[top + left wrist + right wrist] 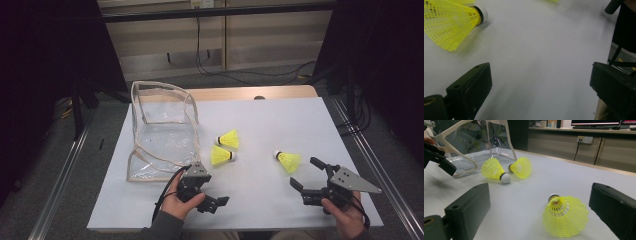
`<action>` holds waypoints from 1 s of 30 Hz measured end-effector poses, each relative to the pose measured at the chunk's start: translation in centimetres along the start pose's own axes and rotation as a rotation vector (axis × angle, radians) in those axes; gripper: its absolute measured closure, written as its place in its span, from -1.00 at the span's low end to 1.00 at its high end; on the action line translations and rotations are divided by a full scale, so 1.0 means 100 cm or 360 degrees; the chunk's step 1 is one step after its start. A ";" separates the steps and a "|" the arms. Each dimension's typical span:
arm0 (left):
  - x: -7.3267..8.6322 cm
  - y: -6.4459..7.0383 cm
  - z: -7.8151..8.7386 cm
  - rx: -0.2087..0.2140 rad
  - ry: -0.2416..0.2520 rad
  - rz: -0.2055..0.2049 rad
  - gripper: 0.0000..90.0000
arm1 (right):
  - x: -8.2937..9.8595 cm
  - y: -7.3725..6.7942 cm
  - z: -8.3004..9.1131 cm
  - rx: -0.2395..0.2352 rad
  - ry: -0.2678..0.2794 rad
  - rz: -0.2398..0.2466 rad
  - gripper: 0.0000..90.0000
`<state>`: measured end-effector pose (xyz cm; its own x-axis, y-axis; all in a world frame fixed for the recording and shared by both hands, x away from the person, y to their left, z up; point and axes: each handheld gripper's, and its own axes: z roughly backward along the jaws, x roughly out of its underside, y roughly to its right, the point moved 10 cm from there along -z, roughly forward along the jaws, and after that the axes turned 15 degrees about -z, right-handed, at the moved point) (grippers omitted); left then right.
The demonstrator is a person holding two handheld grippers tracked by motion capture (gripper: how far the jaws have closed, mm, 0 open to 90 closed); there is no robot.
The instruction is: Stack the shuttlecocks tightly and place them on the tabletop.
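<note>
Three yellow shuttlecocks lie on the white table top: two close together mid-table and one to the right. My right gripper is open just short of the right shuttlecock, which lies cork away between and slightly ahead of its jaws. My left gripper is open near the front edge, pointing right, with nothing between its jaws; a shuttlecock lies off to its upper left. A clear pouch with beige trim stands open at the left.
The pouch stands behind the paired shuttlecocks. The left gripper's jaw reaches in from the left in the right gripper view. Metal rails run along both sides of the table, and cables hang beyond its far edge.
</note>
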<state>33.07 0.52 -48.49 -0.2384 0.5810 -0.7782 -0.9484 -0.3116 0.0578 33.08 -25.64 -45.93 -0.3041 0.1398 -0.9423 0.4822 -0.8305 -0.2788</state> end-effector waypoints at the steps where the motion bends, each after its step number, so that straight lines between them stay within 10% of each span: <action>1: 0.001 0.000 0.001 -0.0006 -0.0003 -0.0002 -0.91 | 0.000 0.000 0.000 0.0000 -0.0001 0.0003 -0.93; 30: 0.013 -0.010 0.023 -0.0107 0.0033 0.0024 -0.91 | 0.000 0.003 0.000 0.0012 -0.0005 0.0014 -0.93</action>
<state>33.19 3.31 -48.09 -0.2472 0.5602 -0.7906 -0.9284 -0.3704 0.0277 33.20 -25.89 -46.00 -0.3025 0.1304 -0.9442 0.4790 -0.8356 -0.2689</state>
